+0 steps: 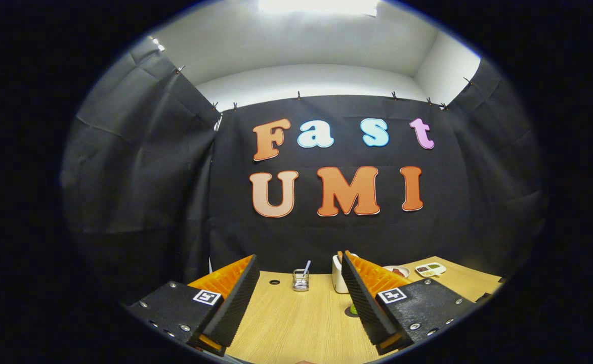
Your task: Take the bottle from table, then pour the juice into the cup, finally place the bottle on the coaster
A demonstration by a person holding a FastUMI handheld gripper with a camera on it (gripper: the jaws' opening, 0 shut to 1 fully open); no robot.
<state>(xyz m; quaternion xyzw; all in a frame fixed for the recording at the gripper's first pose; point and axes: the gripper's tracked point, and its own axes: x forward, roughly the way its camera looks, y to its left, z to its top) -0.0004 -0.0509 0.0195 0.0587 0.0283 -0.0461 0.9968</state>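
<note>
- Currently, the gripper [299, 298] is seen held above a wooden bench [296, 323], its two fingers spread wide apart, with nothing between them.
- Beyond the fingers, near the bench's far edge, a small wire holder [300, 280] with a stick in it can be made out.
- Just beside the right finger, a white container [338, 275] stands partly hidden; whether it is the cup cannot be told.
- A small green and dark patch [352, 310] is glimpsed against the right finger's inner face; it may be the coaster or part of the bottle, but this cannot be settled.
- Farther right, a small dish [396, 271] and a divided tray [430, 269] are laid on the bench.
- No bottle can be clearly picked out, so the step in hand is left undecided: released fingers fit both an approach and a finished placing.
</note>
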